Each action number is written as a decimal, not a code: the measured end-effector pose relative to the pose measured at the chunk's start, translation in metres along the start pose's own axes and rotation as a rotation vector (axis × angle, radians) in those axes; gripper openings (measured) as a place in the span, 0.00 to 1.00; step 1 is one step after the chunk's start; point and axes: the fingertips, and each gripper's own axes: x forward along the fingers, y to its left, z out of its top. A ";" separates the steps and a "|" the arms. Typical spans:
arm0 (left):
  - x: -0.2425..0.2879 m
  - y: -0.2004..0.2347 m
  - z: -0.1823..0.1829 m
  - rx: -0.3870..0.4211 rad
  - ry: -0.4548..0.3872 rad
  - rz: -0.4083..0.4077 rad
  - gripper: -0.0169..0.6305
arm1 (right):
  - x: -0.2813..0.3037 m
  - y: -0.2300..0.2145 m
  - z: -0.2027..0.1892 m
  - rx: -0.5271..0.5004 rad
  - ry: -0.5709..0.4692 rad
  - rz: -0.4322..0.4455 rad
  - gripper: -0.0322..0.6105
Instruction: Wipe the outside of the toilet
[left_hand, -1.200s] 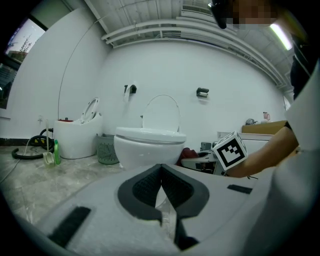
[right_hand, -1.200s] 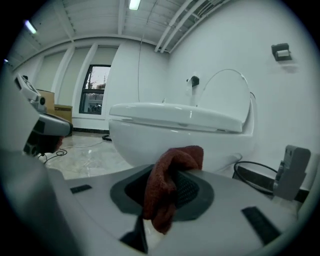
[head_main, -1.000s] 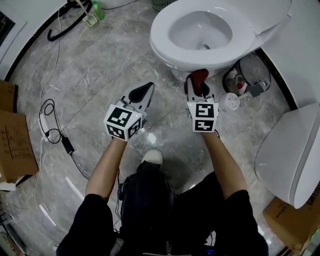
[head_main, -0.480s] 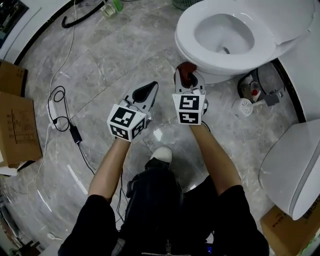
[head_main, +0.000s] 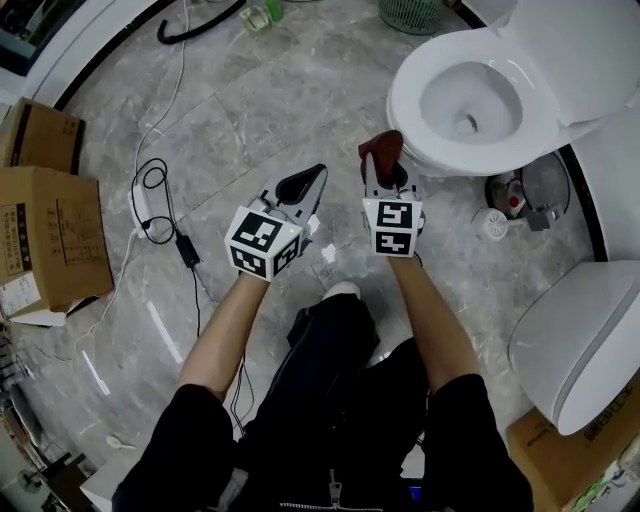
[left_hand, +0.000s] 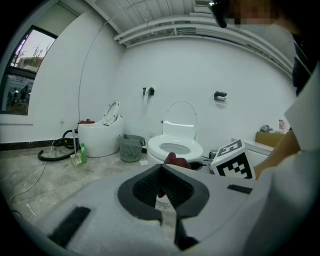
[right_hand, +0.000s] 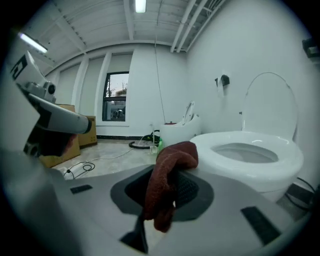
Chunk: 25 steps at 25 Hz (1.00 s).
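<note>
- Toilet (head_main: 405, 100): white and glossy, seat down, lid raised, standing on the grey marbled floor (head_main: 250, 110) at the head view's upper right
- Right gripper (head_main: 384, 170) is clamped on a dark red cloth (right_hand: 167, 175), just beside the bowl's front; whether it touches is unclear
- Left gripper (head_main: 303, 186) has its jaws together on nothing, near the right one
- Print on the cardboard box (head_main: 45, 240) is too small to read

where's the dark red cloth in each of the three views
Head view: dark red cloth above centre, just left of the toilet.
Left gripper view: cloth at centre, peeking over the jaws, toilet behind.
Right gripper view: cloth at centre, clamped between the jaws, toilet right.
Shared landmark: the toilet.
</note>
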 end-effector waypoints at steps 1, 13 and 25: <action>-0.006 -0.007 0.015 -0.005 0.012 -0.014 0.04 | -0.014 -0.002 0.007 0.012 0.029 -0.008 0.18; -0.093 -0.134 0.288 0.059 0.057 -0.210 0.04 | -0.260 -0.045 0.224 0.151 0.164 -0.179 0.18; -0.192 -0.250 0.505 0.132 -0.060 -0.332 0.04 | -0.463 -0.035 0.426 0.206 0.004 -0.294 0.18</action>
